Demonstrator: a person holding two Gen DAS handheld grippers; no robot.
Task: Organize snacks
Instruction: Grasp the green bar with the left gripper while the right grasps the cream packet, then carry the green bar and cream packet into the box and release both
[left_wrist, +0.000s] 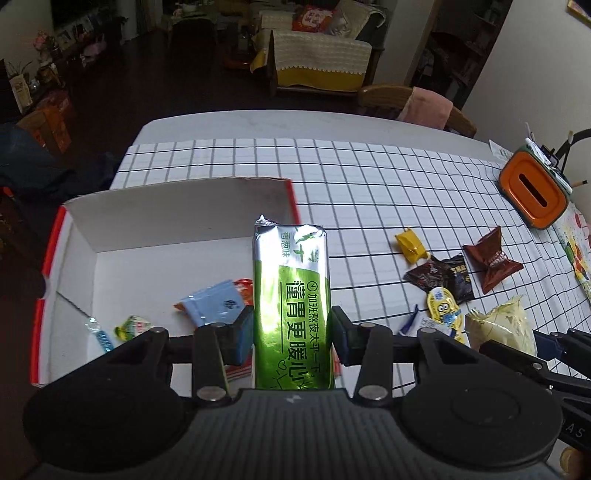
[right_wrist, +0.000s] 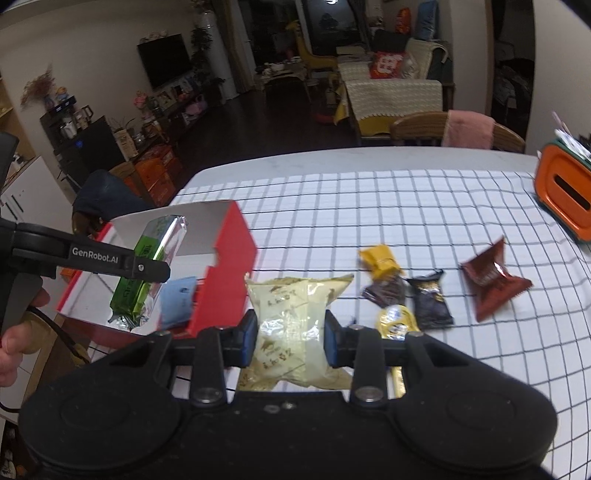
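You had your left gripper (left_wrist: 293, 328) with its fingers clamped on the green biscuit pack (left_wrist: 291, 306), which hung above the near right part of the red-and-white box (left_wrist: 177, 206), its far end over the right wall. Your right gripper (right_wrist: 290, 338) had its fingers clamped on the pale yellow snack bag (right_wrist: 291, 325), held just beside the red outer wall of that box and above the gridded surface (right_wrist: 406, 206), not yet over the opening. Inside the box a few things already lay: a light blue packet (left_wrist: 212, 301), an orange-red wrapper (left_wrist: 243, 286) partly under it, a small green-and-white sweet (left_wrist: 133, 326) and a clear blue-wrapped candy (left_wrist: 98, 332). So the sorting looked partly done, with two more items on their way in. Still out on the surface were a yellow wrapped candy (right_wrist: 380, 260), a dark brown candy (right_wrist: 386, 291), a black packet (right_wrist: 430, 297), a small yellow jelly cup (right_wrist: 395, 321) and a reddish-brown packet (right_wrist: 489, 282), all loosely clustered to the right of the box. Judging from that, you had roughly half the snacks left to gather, and the orange tissue box (right_wrist: 561, 192) at the far right seemed no part of the job
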